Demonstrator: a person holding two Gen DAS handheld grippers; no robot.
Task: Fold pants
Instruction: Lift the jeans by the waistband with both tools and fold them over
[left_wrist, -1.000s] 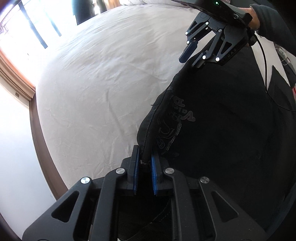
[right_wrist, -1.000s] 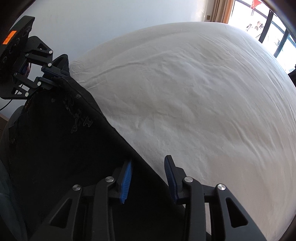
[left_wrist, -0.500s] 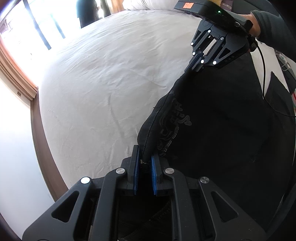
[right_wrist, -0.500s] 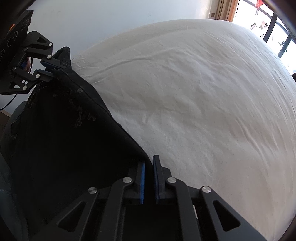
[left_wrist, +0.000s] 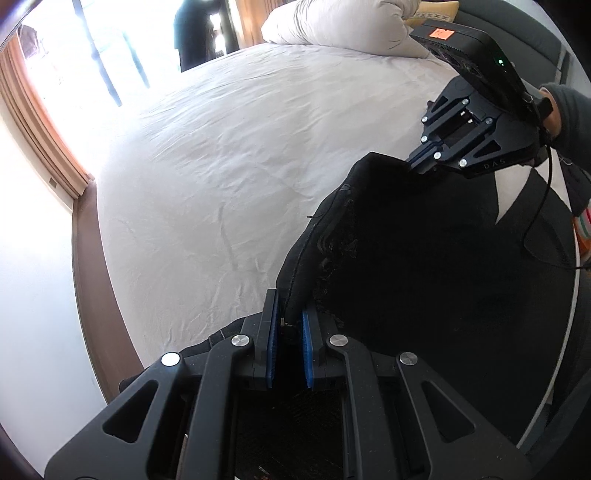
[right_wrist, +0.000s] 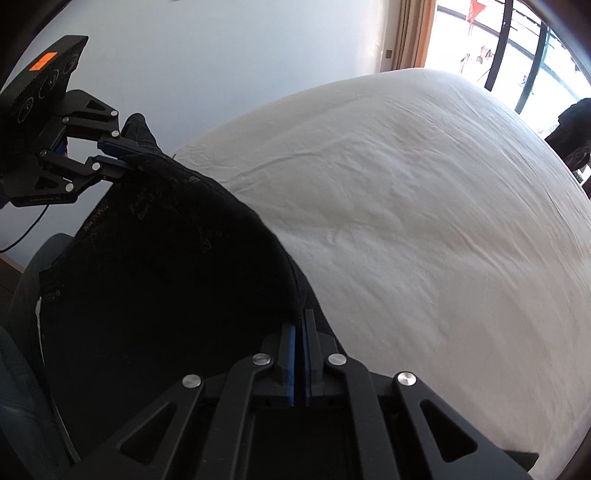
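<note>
Over the bed (left_wrist: 229, 155) edge, pants (left_wrist: 424, 266) hang between both grippers: left gripper (left_wrist: 288, 328) clamped on a thick seam, right gripper (right_wrist: 300, 332) pinched on a thin edge. Risk: the thin edge slips out, or uneven pull twists the fold

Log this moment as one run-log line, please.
stage: lift for fold | left gripper: shut on black pants edge | right gripper: shut on same edge | pants partly raised over white bed

pants (left_wrist: 424, 258) — lower part off-frame
</note>
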